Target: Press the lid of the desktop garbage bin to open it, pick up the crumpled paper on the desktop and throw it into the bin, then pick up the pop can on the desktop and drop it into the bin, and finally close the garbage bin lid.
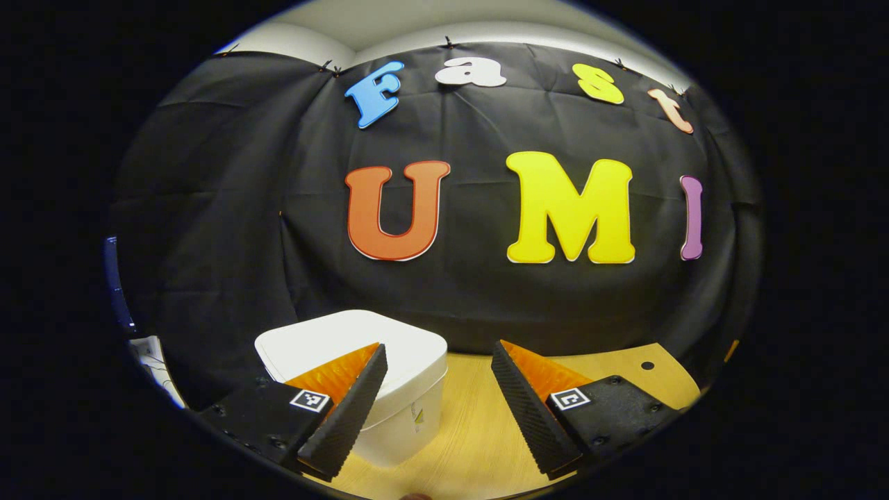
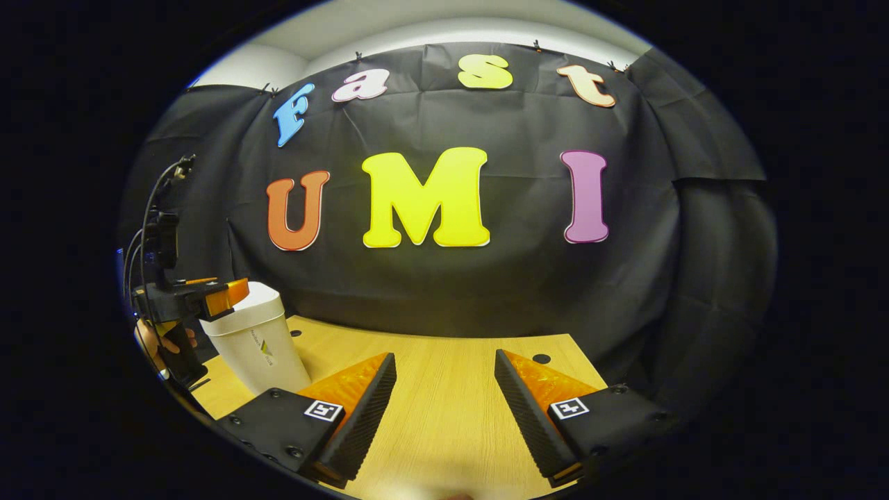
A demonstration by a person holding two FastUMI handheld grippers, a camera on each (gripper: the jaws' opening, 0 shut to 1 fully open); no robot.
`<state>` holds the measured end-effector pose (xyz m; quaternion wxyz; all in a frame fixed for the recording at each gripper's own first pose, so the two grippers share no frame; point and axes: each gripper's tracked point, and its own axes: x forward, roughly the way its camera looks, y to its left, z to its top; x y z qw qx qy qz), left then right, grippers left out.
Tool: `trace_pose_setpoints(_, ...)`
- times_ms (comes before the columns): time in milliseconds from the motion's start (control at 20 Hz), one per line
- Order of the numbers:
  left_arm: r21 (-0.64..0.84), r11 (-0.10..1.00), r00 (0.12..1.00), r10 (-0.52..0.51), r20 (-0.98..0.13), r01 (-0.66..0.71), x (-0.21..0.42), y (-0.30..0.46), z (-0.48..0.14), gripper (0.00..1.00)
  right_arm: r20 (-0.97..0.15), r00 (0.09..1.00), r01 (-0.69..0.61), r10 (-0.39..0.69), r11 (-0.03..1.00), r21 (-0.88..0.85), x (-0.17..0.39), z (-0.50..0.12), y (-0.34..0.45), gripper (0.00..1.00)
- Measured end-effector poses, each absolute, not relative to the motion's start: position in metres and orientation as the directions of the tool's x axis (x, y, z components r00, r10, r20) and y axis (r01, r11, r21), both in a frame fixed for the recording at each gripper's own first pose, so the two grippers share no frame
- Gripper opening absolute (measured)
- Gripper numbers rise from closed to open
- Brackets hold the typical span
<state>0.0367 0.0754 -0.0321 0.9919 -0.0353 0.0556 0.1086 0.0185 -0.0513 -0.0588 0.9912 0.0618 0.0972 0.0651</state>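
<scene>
White plastic, one garbage bin (image 1: 375,389), lid (image 1: 347,344) down, just ahead of the left gripper (image 1: 439,410) and behind its left finger (image 1: 347,410). Jaws spread wide, nothing between them. Seen from the right gripper view, same single bin (image 2: 253,340) far to the left of the right gripper (image 2: 444,413), also open and empty, above bare wooden table (image 2: 444,389). Left gripper (image 2: 208,295) there hovering at the lid, one hand (image 2: 149,340) holding it.

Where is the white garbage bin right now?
The garbage bin stands lid-down on the wooden desktop, just behind the left gripper; it sits far left in the right gripper view.
</scene>
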Motion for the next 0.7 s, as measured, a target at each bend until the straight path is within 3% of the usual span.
trace_pose_setpoints(400,-0.066,0.994,0.994,0.086,-0.064,-0.09,0.013,0.016,-0.015,0.99,-0.123,0.987,-0.088,0.101,0.991,0.102,0.019,-0.041,-0.045,0.92)
trace_pose_setpoints(700,-0.082,0.994,0.995,0.067,-0.077,-0.074,0.011,0.014,-0.021,0.99,-0.091,0.992,-0.076,0.085,0.992,0.1,0.023,-0.034,-0.037,0.92)
